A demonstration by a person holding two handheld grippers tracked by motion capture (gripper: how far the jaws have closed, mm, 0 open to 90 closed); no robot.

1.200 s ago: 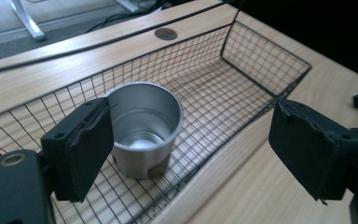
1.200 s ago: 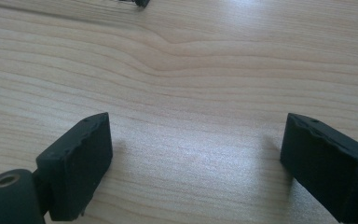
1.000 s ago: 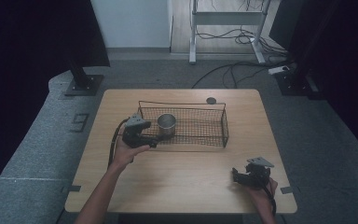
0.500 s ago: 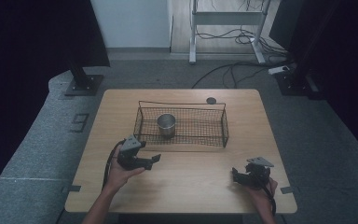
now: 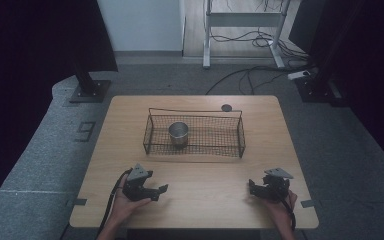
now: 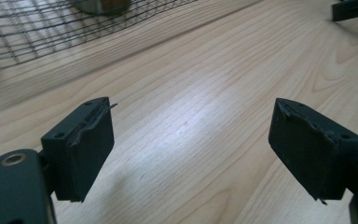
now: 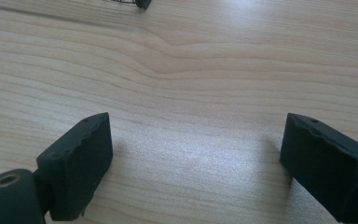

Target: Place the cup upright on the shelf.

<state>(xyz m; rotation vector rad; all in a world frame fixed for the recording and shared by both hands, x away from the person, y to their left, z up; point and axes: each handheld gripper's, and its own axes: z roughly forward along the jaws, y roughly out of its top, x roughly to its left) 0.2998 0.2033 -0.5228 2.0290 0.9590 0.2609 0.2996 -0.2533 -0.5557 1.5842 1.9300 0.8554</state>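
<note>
Looks like a lab or recording studio rather than a home. Bare light-wood table (image 5: 195,200) set alone on grey carpet (image 5: 40,165), ringed by black curtains (image 5: 25,45) at left and right, with a black stand base (image 5: 87,90) on the floor at far left. Beyond the far edge, a metal frame (image 5: 242,20) against a white wall (image 5: 140,22), loose cables (image 5: 252,75) trailing across the floor, and tape marks (image 5: 85,131) on the carpet at left.
</note>
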